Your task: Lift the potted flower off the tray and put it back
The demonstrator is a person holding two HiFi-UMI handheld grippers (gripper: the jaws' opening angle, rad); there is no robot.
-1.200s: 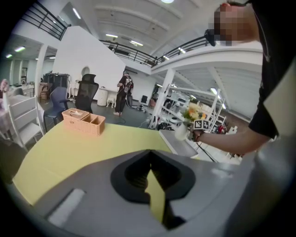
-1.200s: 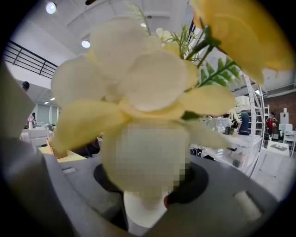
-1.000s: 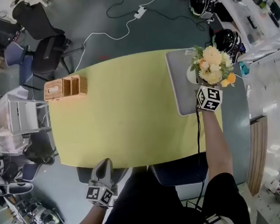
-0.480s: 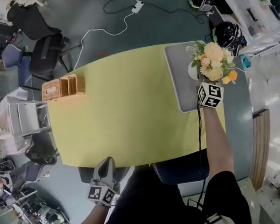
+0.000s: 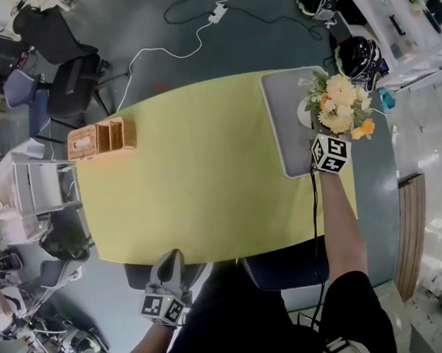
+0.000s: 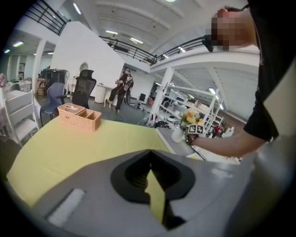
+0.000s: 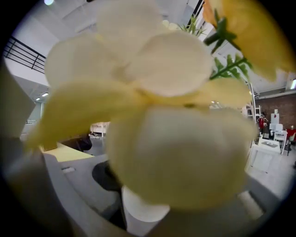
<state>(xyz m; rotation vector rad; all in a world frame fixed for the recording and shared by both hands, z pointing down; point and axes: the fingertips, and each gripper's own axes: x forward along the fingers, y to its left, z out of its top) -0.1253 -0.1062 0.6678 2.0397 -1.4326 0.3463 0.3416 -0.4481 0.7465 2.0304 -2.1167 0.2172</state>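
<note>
The potted flower (image 5: 339, 103) is a small white pot with a bunch of pale yellow and orange flowers and green leaves. It stands upright, right in front of the right gripper (image 5: 311, 127). The pot sits between the jaws, which have just been opening. The tray (image 5: 282, 129) is flat and grey. It lies under the gripper's tips, and the pot is over its right half.

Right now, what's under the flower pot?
A gray tray on the yellow table lies beneath the flower pot. The flowers cover the pot's base, so whether it rests on the tray can't be seen.
</note>
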